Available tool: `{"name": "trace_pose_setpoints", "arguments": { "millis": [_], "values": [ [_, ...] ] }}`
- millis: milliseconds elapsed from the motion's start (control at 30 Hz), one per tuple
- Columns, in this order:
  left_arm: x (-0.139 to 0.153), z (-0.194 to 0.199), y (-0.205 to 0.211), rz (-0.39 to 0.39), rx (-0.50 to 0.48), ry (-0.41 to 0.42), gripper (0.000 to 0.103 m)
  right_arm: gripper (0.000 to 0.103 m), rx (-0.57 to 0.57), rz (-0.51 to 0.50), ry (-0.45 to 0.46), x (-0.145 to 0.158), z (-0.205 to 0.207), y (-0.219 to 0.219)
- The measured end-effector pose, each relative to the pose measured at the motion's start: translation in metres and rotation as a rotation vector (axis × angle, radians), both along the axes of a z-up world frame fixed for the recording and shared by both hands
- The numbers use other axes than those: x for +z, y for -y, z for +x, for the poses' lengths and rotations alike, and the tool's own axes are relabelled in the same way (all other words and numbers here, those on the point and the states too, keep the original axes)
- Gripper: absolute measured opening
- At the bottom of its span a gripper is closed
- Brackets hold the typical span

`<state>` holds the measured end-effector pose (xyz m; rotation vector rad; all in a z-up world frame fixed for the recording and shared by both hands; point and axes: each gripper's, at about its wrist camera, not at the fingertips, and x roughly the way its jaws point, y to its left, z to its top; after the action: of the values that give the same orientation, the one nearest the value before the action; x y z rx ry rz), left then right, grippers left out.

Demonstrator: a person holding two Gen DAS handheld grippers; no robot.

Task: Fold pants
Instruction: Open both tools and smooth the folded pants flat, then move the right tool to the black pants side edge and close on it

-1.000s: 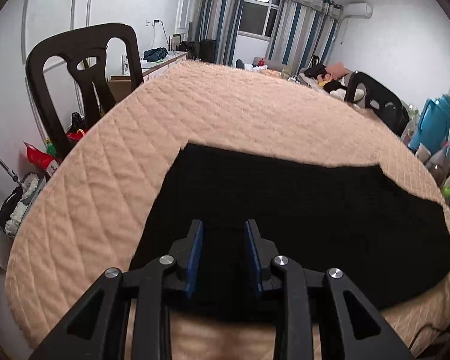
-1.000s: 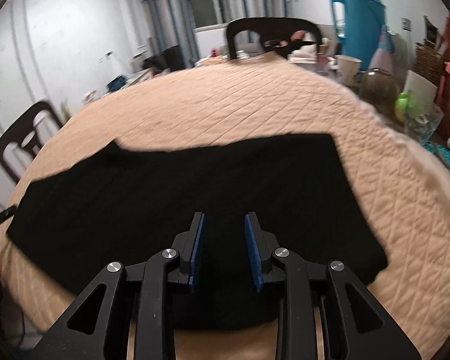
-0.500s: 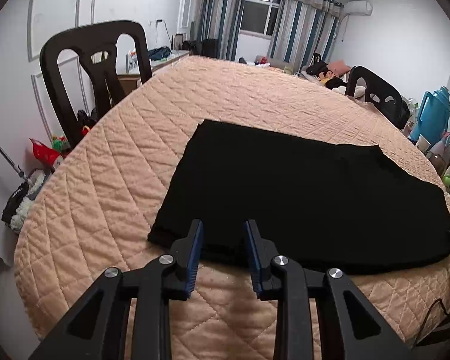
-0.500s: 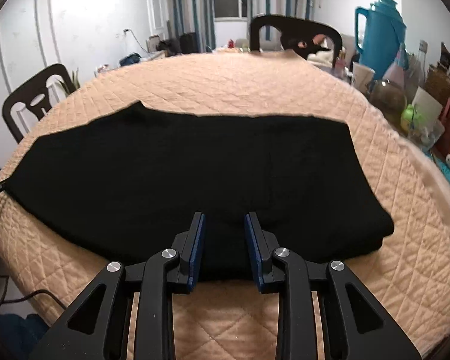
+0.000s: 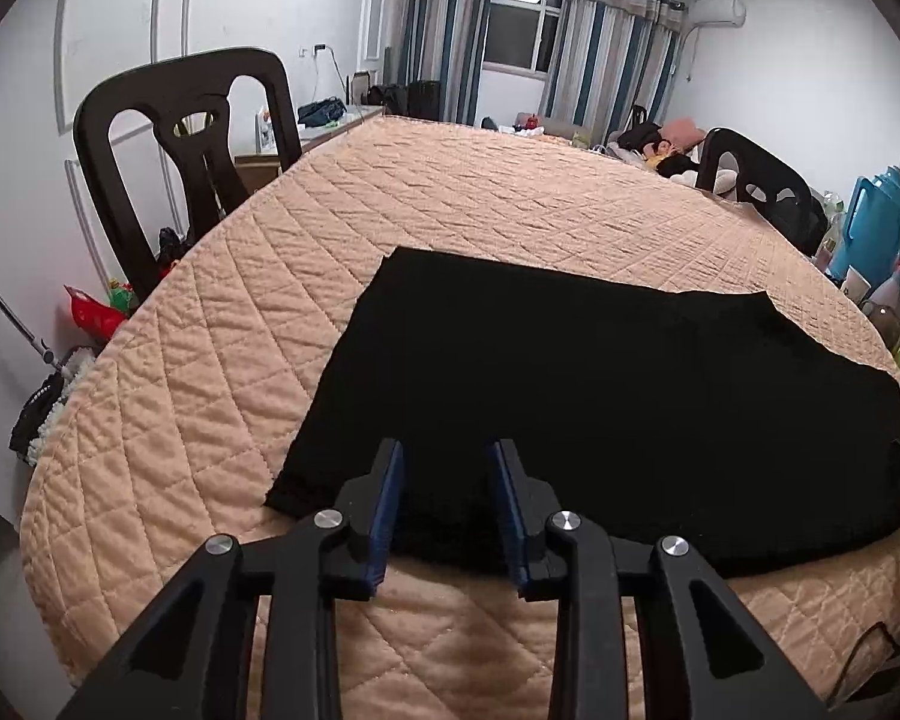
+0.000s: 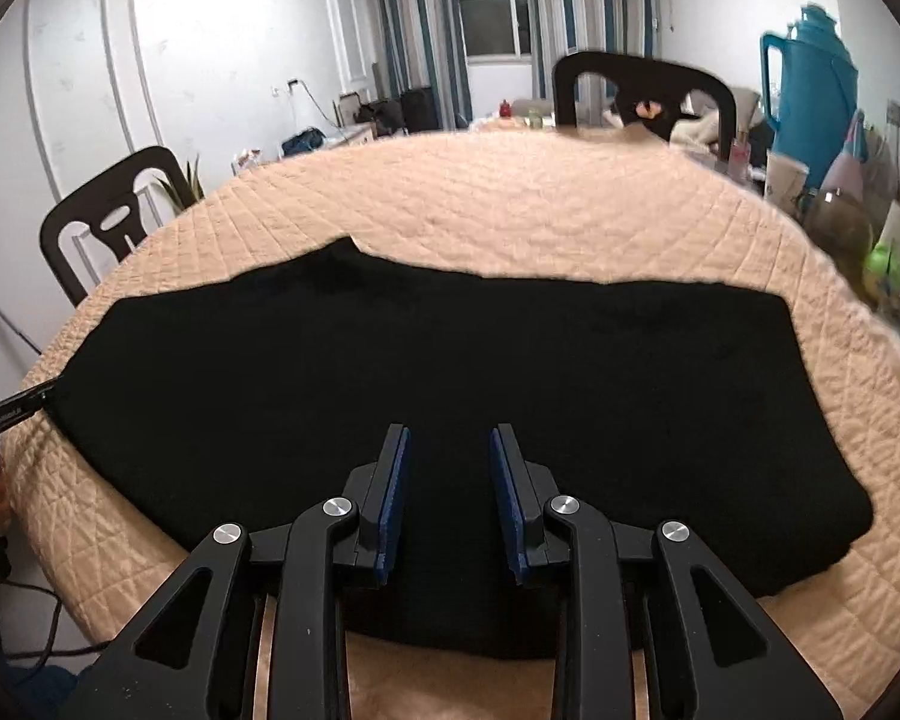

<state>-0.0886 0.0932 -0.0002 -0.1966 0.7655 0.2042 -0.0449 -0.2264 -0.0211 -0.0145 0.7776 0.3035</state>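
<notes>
Your left tongs (image 5: 444, 480) and right tongs (image 6: 450, 468) both gape apart, empty, over the near edge of the black pants (image 6: 426, 372) lying flat on the quilted tabletop (image 5: 210, 372).

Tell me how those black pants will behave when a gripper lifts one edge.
The black pants lie flat and limp on the quilted table cover, so they will probably drape and sag. The doubled layers may separate. Against the textured quilt, they would likely drag rather than slide.

White walls (image 5: 810, 60), curtained window (image 5: 519, 30), black chairs (image 5: 192, 138).
</notes>
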Motion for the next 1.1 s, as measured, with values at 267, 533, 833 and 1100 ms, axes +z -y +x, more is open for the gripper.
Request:
{"name": "trace_pose_setpoints", "arguments": {
  "millis": [267, 533, 833, 1100],
  "values": [
    [0.006, -0.003, -0.003, -0.008, 0.010, 0.007, 0.037, 0.032, 0.019, 0.016, -0.001, 0.002, 0.003, -0.009],
    [0.006, -0.028, -0.015, -0.060, 0.043, 0.019, 0.042, 0.032, 0.048, 0.040, -0.003, 0.002, 0.002, -0.016],
    [-0.003, -0.048, -0.033, -0.221, 0.097, 0.041, 0.050, 0.032, 0.070, 0.052, -0.001, 0.000, 0.002, -0.017],
    [-0.005, -0.025, -0.040, -0.302, 0.139, 0.109, 0.055, 0.032, 0.066, 0.065, 0.007, 0.002, 0.002, -0.013]
  ]
}}
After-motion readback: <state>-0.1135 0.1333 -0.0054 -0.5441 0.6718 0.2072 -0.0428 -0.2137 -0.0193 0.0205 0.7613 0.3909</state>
